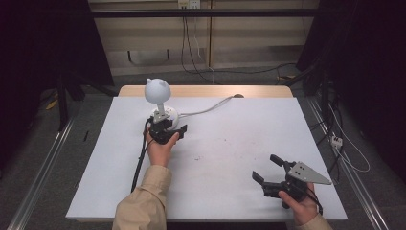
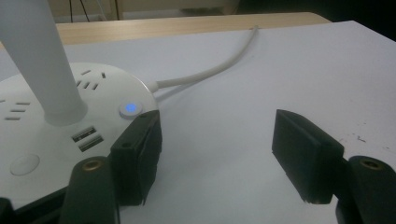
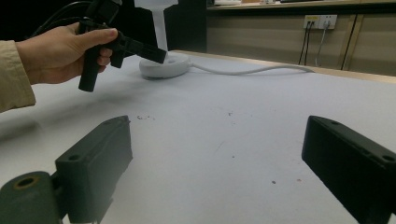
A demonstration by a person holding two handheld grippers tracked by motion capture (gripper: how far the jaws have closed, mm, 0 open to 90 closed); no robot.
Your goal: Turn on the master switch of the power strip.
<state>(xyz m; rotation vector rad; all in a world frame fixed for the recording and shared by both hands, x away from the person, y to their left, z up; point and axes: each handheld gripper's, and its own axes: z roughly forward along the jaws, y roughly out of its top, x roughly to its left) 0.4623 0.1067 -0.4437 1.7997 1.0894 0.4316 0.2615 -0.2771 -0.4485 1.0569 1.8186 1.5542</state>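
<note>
A white desk lamp with a round eared head [image 1: 157,90] stands on a round white base [image 1: 167,115] at the back left of the white table [image 1: 225,143]. The base [image 2: 42,135] has sockets, USB ports and a button lit blue [image 2: 130,108]. My left gripper [image 1: 168,126] sits just in front of the base, open. In the left gripper view [image 2: 217,135] one jaw lies over the base's rim right below the button, and bare table shows between the jaws. My right gripper [image 1: 265,167] rests open near the front right, with nothing between its jaws [image 3: 219,135].
The lamp's white cable [image 1: 210,108] runs from the base to the back edge of the table. A wooden strip [image 1: 206,91] borders the far edge. Wires and a wall socket lie behind the table.
</note>
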